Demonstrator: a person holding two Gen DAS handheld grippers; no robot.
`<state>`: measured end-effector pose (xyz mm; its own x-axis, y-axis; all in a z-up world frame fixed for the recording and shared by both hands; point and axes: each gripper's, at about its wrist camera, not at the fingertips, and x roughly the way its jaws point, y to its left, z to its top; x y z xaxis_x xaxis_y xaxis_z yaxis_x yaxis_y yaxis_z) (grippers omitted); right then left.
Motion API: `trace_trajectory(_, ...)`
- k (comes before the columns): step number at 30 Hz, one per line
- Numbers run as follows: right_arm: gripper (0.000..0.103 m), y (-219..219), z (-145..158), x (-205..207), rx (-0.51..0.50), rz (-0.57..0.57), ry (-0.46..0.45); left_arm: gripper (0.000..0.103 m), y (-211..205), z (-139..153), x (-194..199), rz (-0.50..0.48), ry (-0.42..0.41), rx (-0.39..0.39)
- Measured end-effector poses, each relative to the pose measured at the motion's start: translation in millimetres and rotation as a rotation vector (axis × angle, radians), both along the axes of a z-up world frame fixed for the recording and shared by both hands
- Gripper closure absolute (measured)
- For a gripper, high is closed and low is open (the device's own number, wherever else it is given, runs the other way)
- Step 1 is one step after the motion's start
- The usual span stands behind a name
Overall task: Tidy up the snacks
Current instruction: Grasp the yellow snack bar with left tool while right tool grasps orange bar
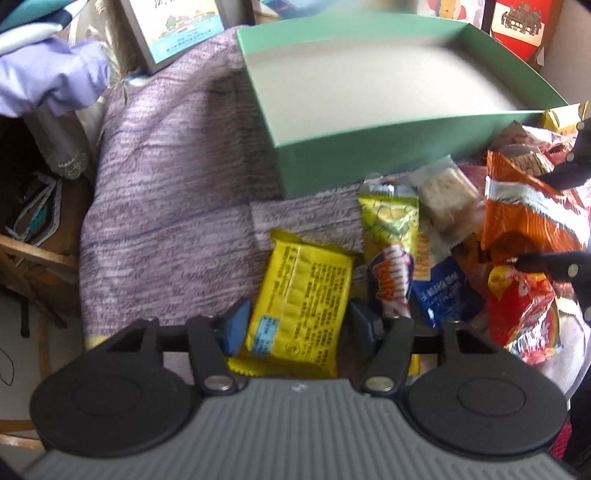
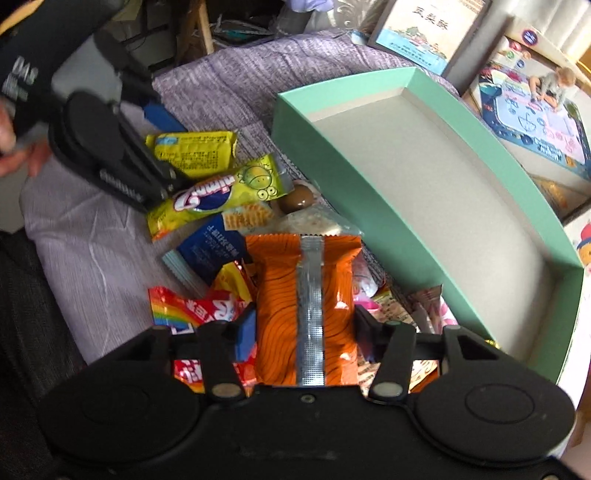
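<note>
A pile of snack packets lies on a purple cloth (image 1: 166,184) beside an open green box (image 1: 369,162) with a bare grey floor. My left gripper (image 1: 297,325) has a yellow packet (image 1: 303,291) between its pads, both pressing its long sides. In the right wrist view that gripper (image 2: 162,147) reaches in from the left onto the same yellow packet (image 2: 195,151). My right gripper (image 2: 304,332) is shut on an orange packet (image 2: 306,288) with a silver seam. The left wrist view shows its black fingertips (image 1: 554,173) on that orange packet (image 1: 524,214).
Around the held packets lie a yellow-green packet (image 2: 221,192), a blue one (image 2: 210,251), a red rainbow one (image 2: 184,310), a clear-wrapped pale bar (image 1: 447,199) and a brown egg (image 2: 297,197). The green box (image 2: 351,184) stands right of the pile. Picture books (image 2: 424,33) lean behind.
</note>
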<state>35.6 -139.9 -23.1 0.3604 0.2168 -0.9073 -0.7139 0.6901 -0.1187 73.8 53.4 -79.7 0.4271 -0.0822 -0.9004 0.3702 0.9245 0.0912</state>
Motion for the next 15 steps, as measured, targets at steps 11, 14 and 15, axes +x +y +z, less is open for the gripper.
trace_trajectory(11, 0.051, -22.6, 6.1, 10.6, 0.135, -0.136, 0.115, 0.056, -3.9, 1.7, -2.6, 0.056, -0.009, -0.038)
trace_trajectory(14, 0.051, -20.1, 5.3, 12.0, 0.135, -0.151, 0.113, 0.055, -3.9, 0.3, -3.7, 0.057, -0.009, -0.037)
trace_trajectory(15, 0.051, -20.1, 5.2, 12.6, 0.141, -0.158, 0.114, 0.055, -3.6, 0.5, -4.0, 0.059, -0.009, -0.04)
